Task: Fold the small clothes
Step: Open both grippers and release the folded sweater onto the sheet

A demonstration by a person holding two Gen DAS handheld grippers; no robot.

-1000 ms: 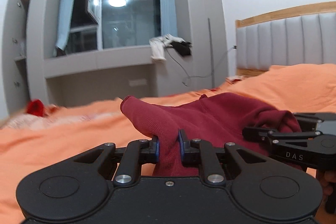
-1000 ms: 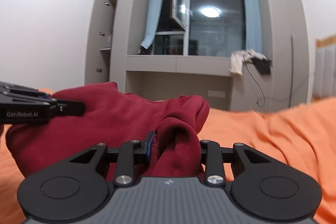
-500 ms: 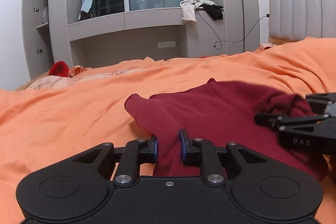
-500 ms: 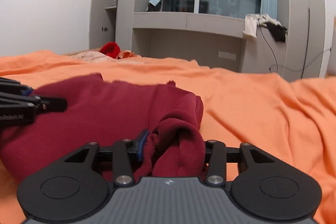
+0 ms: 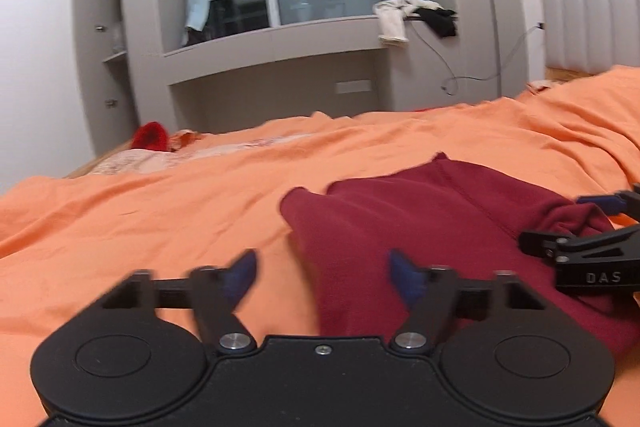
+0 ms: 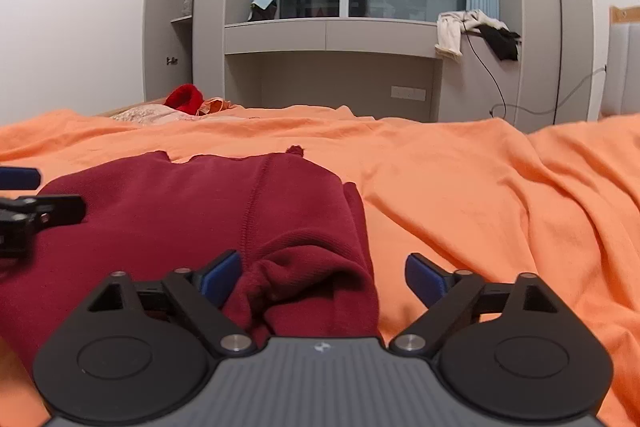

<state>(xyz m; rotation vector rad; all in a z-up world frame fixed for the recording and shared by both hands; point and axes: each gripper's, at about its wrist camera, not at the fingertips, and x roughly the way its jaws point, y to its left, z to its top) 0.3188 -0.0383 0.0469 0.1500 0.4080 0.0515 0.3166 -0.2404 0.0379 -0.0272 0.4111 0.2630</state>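
I see one maroon garment [image 6: 208, 211] flat on the bedspread [image 6: 480, 187], seam running away; left gripper [image 5: 324, 273] and right gripper [image 6: 322, 277] both gape, empty.

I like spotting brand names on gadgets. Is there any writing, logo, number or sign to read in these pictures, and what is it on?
"DAS": white letters on the black body of the right tongs, seen in the left wrist view.
A small pale emblem on the grey body behind the right tongs in the right wrist view: a mark, with no readable letters.
The left tongs show no legible writing there.
Nothing else carries readable text.
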